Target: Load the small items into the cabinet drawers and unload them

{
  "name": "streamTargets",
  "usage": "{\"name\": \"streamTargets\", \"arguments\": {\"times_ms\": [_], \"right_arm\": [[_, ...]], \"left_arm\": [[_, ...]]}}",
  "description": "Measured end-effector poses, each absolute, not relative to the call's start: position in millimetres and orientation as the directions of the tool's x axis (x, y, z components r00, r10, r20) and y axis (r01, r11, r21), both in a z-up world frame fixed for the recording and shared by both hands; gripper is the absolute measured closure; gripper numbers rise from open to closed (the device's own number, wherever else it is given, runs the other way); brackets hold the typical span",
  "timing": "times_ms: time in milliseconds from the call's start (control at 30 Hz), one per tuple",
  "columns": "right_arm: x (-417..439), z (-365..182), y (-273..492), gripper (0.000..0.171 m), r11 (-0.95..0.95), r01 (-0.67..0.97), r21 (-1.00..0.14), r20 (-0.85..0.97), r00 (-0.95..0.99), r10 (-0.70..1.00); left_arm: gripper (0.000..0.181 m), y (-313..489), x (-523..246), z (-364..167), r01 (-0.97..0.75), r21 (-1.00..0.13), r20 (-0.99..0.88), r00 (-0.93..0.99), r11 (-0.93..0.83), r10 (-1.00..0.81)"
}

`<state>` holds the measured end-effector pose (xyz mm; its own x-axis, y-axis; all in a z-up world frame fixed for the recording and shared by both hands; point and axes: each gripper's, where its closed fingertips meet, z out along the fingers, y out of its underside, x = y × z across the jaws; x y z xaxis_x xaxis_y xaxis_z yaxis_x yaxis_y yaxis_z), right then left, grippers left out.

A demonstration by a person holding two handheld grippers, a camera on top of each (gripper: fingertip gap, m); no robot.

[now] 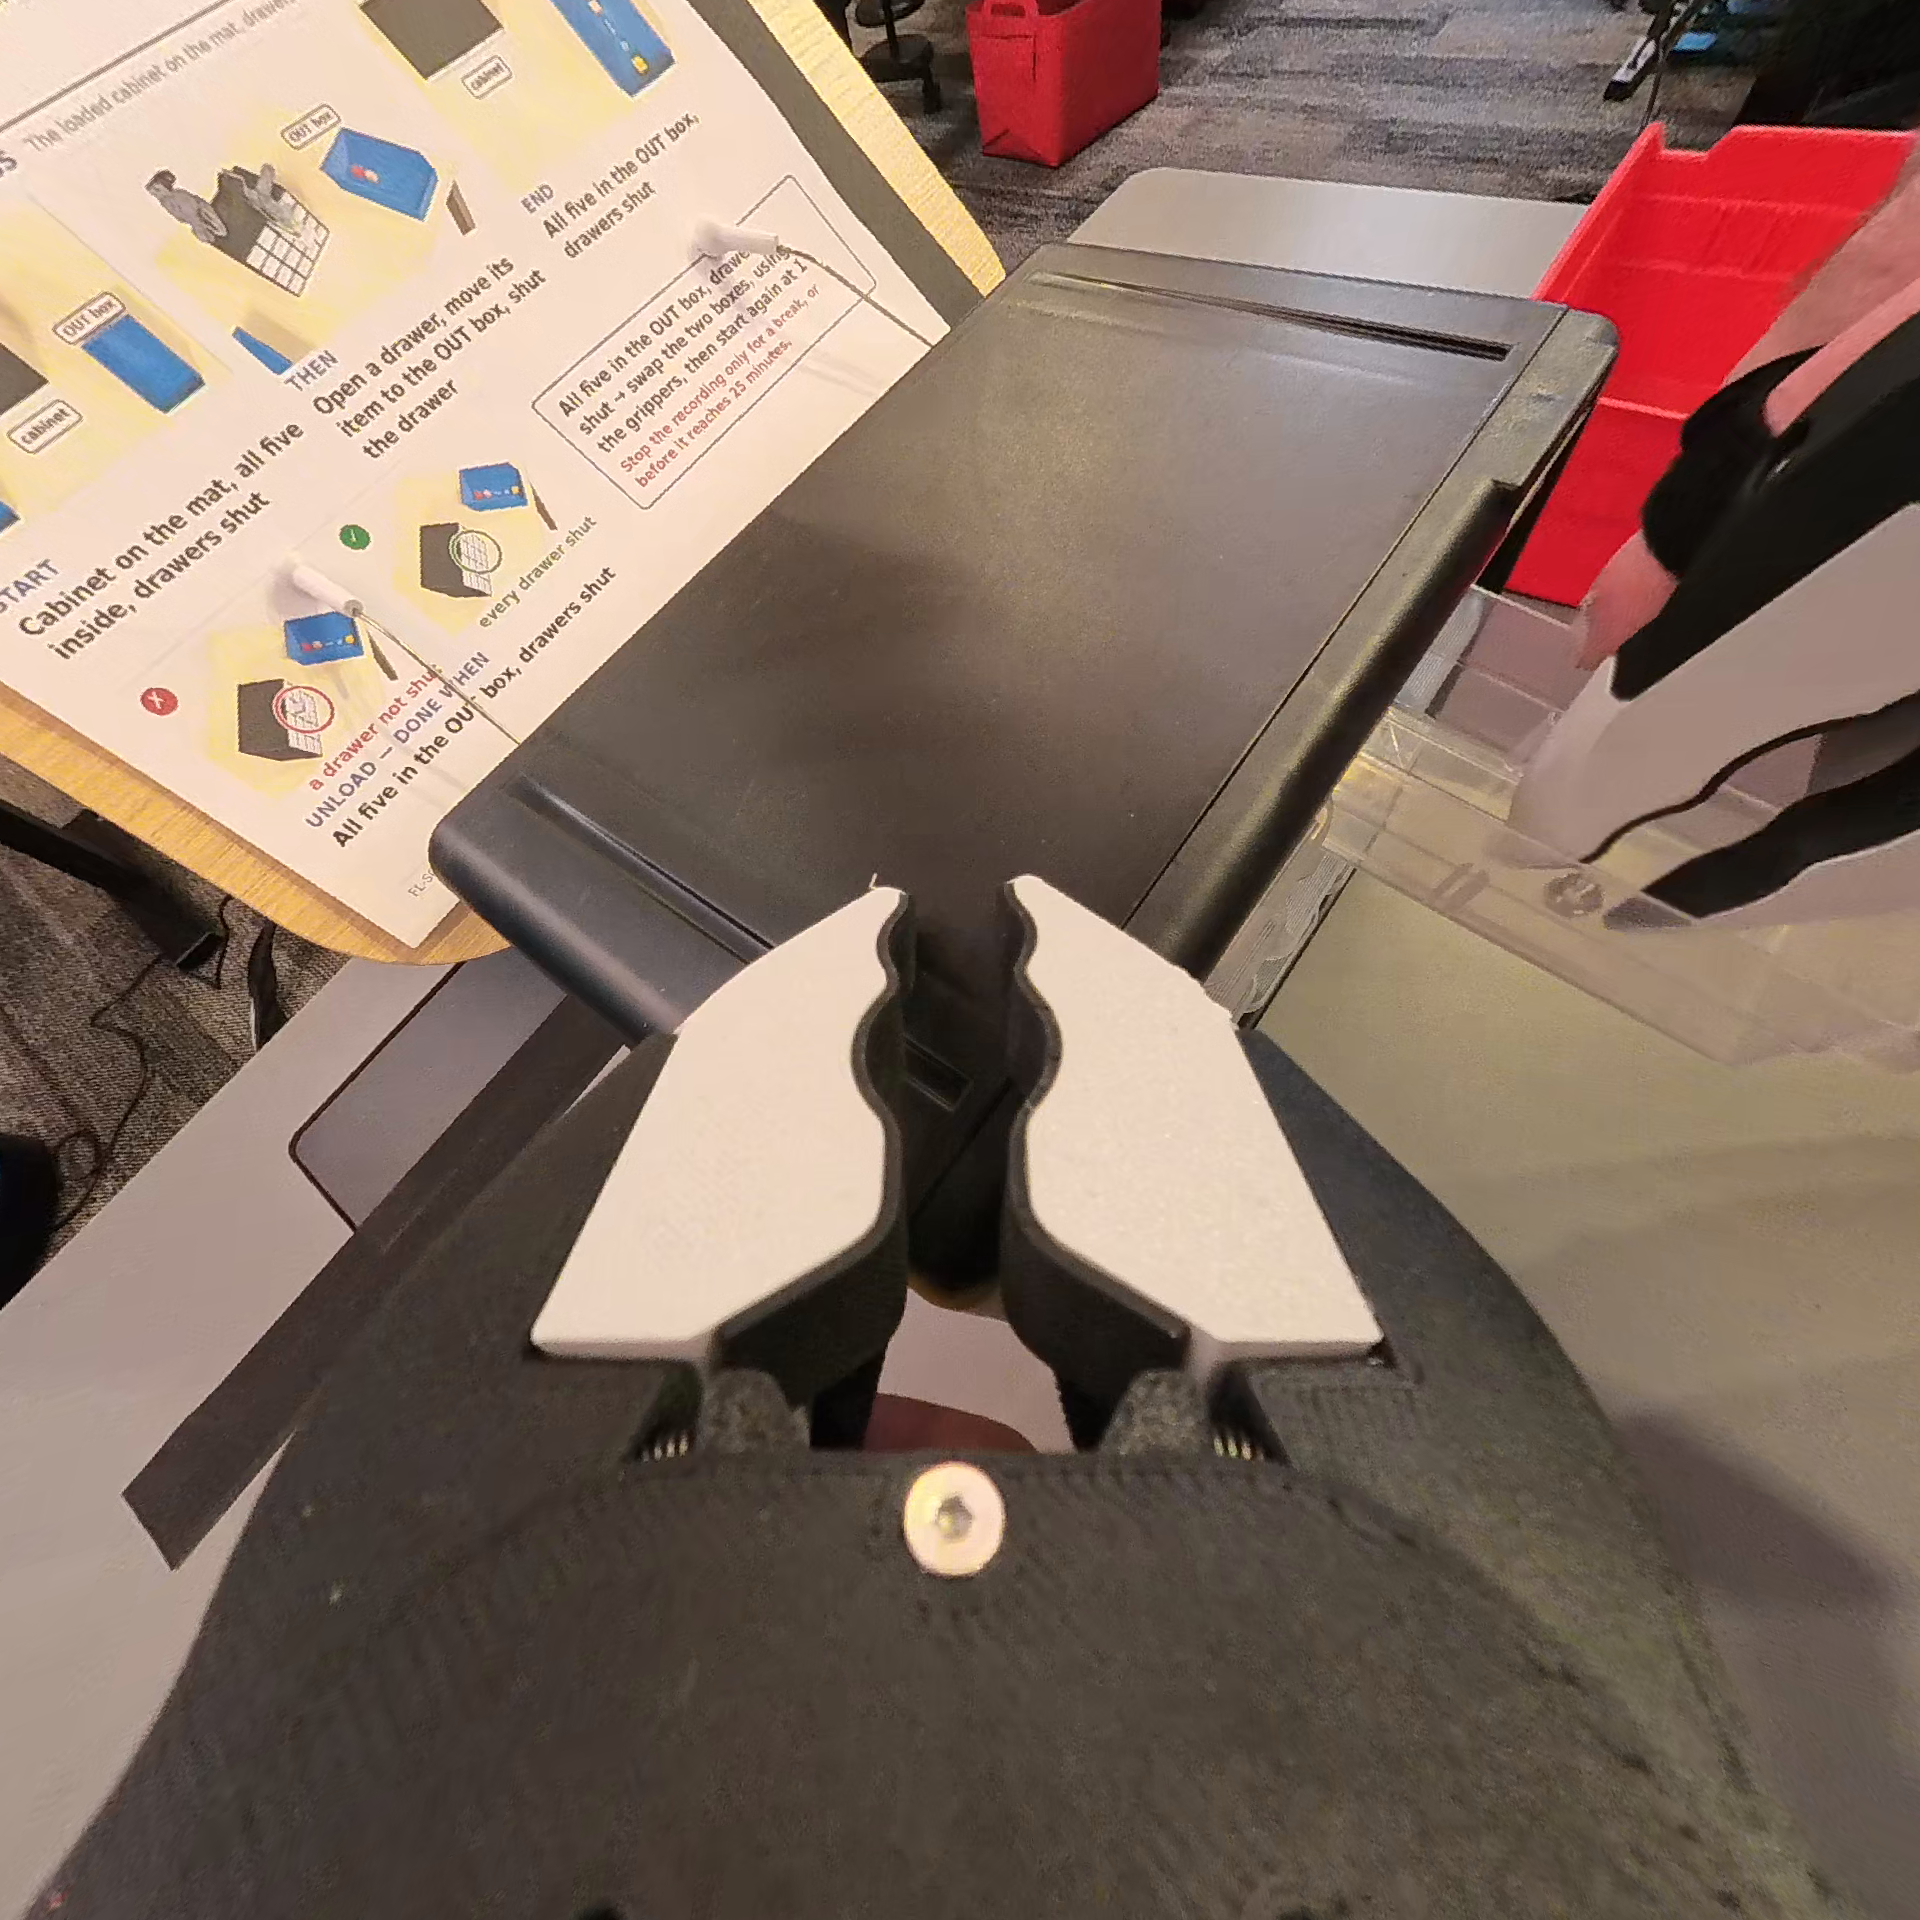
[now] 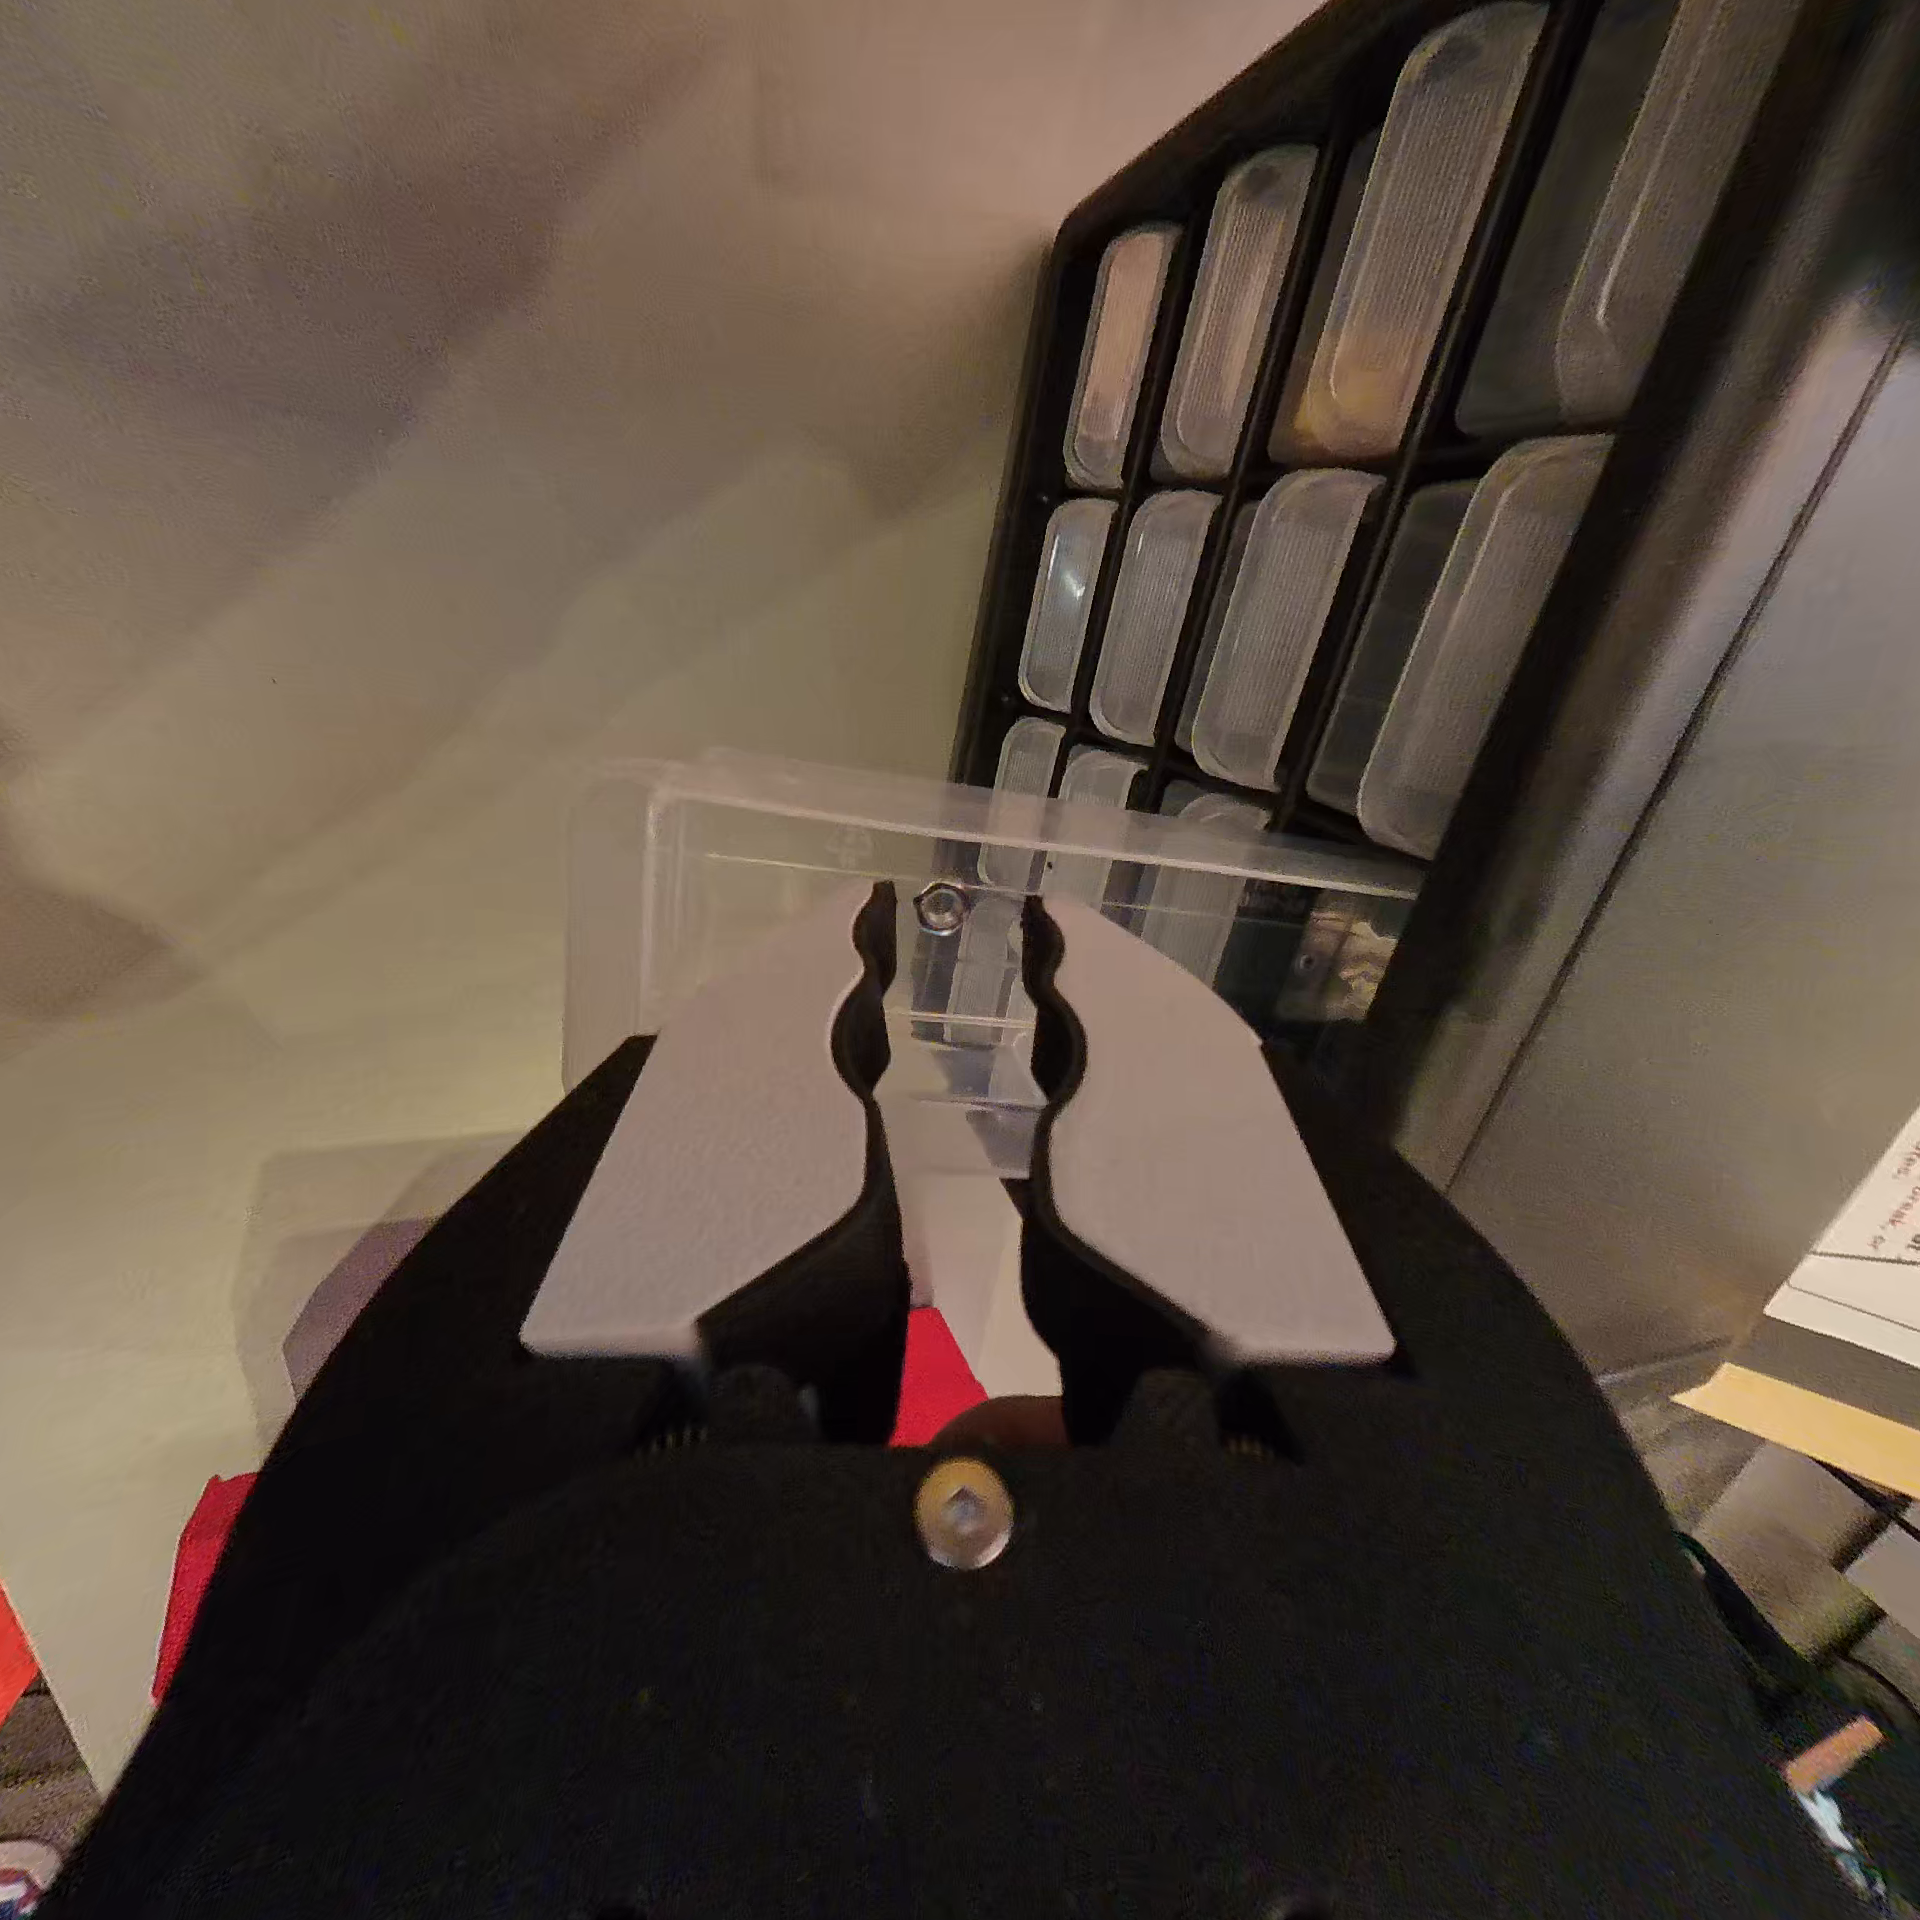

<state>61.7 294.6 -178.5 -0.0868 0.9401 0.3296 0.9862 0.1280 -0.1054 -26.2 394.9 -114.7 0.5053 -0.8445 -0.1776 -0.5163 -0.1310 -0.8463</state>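
The black drawer cabinet (image 1: 1039, 540) lies under my left gripper (image 1: 956, 904), which hovers at its near edge. The jaws stand a narrow gap apart with nothing between them. In the right wrist view the cabinet front (image 2: 1714, 727) shows rows of shut clear drawers (image 2: 1247, 623). One clear drawer (image 2: 790, 831) is pulled out, and my right gripper (image 2: 956, 904) is shut on its front handle tab. A small metal nut (image 2: 940, 907) lies in that drawer. The left wrist view also shows the open drawer (image 1: 1507, 831), the nut (image 1: 1569, 891) and the right gripper (image 1: 1600, 862).
A printed instruction sheet (image 1: 364, 416) lies on a wooden board to the left of the cabinet. A red bin (image 1: 1714, 312) stands behind the cabinet at the right, and another (image 1: 1060, 73) is on the floor farther back. A hand (image 1: 1631, 603) holds the right gripper. The grey table (image 1: 1507, 1195) is in front.
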Motion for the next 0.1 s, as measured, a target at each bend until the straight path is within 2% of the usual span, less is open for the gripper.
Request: {"name": "streamTargets", "arguments": {"times_ms": [33,100], "right_arm": [[60.8,-178.5,294.4,0.148,0.130,0.985,-0.112,0.321,-0.088,0.943],[61.8,-178.4,294.7,0.151,0.132,0.986,-0.102,0.310,-0.094,0.946]], "left_arm": [[0.166,395.0,-26.1,-114.7,-0.517,-0.846,-0.178,0.505,-0.131,-0.844],[0.166,395.0,-26.0,-114.7,-0.515,-0.847,-0.175,0.505,-0.132,-0.845]]}}
